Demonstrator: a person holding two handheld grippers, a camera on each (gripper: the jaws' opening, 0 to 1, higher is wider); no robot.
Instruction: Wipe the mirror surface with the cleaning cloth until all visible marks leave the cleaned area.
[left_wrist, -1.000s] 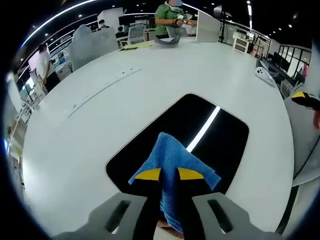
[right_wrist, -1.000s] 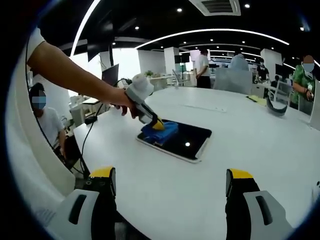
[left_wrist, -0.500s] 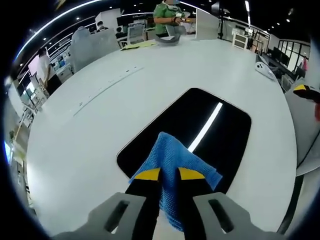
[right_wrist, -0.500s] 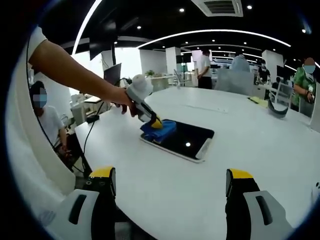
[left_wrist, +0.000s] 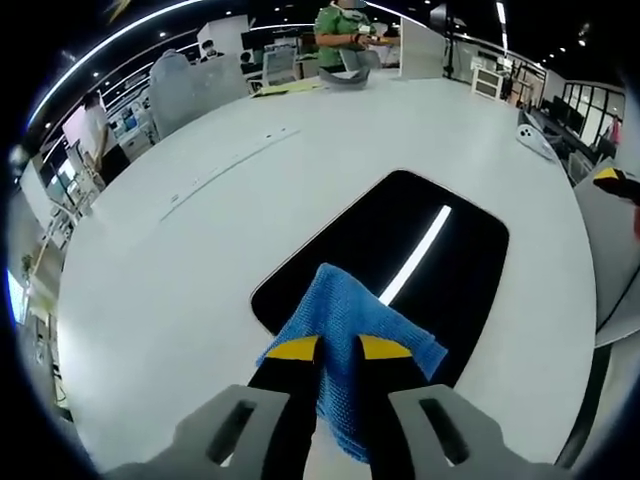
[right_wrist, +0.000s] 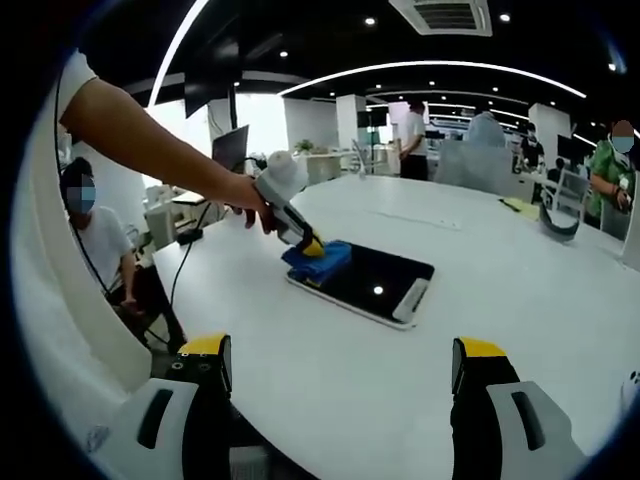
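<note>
Since a second ago, one blue cleaning cloth (left_wrist: 345, 345), pinched in the left claw (left_wrist: 339, 349), has slid toward one dark mirror's (left_wrist: 420, 240) near edge on the white tabletop (left_wrist: 180, 270); right claw (right_wrist: 340, 362) gapes wide, well apart.

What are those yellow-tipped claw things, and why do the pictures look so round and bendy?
Those claws are grippers, tools a person holds, one in each hand. A small wide-angle camera rides on each, which makes the pictures round and bendy.

The left gripper view looks along the left gripper. Its yellow-tipped jaws are pinched shut on a blue cloth, which rests on the near end of a dark mirror lying flat on a big white table. A bright stripe on the mirror is a ceiling light reflected.

The right gripper view looks along the right gripper. Its jaws stand wide apart, holding nothing. Further off you can see the person's hand pressing the cloth onto the mirror.
</note>
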